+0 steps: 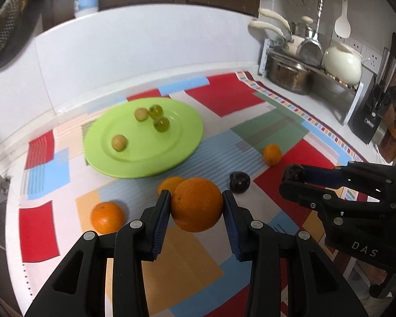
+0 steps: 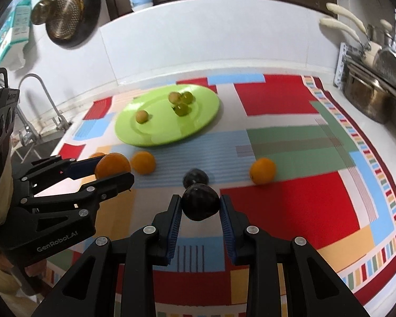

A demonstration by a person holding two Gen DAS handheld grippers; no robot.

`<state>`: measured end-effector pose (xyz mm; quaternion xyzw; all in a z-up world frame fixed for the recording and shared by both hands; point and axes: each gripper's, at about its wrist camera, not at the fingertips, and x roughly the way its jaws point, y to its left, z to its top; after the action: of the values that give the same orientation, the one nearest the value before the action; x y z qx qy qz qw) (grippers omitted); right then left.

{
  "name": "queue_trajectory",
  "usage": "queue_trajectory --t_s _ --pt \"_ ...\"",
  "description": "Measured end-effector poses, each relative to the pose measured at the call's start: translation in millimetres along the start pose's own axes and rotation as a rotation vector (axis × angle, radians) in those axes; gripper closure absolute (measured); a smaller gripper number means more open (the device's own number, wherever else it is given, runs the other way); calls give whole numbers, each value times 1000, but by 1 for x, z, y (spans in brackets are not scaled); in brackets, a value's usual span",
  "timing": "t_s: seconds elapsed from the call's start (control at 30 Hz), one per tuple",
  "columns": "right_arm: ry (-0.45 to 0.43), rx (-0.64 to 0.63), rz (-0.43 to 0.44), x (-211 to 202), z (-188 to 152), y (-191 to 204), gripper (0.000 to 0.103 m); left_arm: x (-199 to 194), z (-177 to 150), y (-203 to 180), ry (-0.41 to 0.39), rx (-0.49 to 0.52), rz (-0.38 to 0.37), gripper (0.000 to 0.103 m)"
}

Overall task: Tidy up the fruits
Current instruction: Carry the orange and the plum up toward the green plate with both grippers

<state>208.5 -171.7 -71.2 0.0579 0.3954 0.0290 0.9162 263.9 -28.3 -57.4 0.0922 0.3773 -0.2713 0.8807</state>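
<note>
My left gripper (image 1: pixel 196 206) is shut on an orange (image 1: pixel 196 204), held above the patterned cloth; from the right wrist view the same gripper (image 2: pixel 113 170) and its orange (image 2: pixel 111 165) show at the left. My right gripper (image 2: pixel 200 206) is shut on a dark plum (image 2: pixel 200 203); in the left wrist view that gripper (image 1: pixel 293 175) grips the plum (image 1: pixel 294 172) at the right. A second plum (image 2: pixel 196 177) lies on the cloth. Loose oranges (image 1: pixel 107 216) (image 1: pixel 272 154) (image 2: pixel 143 162) lie around. A green plate (image 1: pixel 171 142) holds several small green fruits (image 1: pixel 119 142).
A rack with pots and a white kettle (image 1: pixel 343 64) stands at the back right, with a knife block (image 1: pixel 369 121) beside it. A sink tap (image 2: pixel 37 105) is at the left edge. A white backsplash runs behind the cloth (image 2: pixel 290 206).
</note>
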Motion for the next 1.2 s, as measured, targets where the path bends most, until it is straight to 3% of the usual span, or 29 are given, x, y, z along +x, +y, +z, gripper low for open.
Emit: queue_trajectory --t_s 0.63,1.2 --pt "-154 -90 63 -19 52 28 72 -47 23 27 -127 -31 134 64" --pt "-164 -101 152 8 111 43 72 -42 66 60 -178 -21 208 64"
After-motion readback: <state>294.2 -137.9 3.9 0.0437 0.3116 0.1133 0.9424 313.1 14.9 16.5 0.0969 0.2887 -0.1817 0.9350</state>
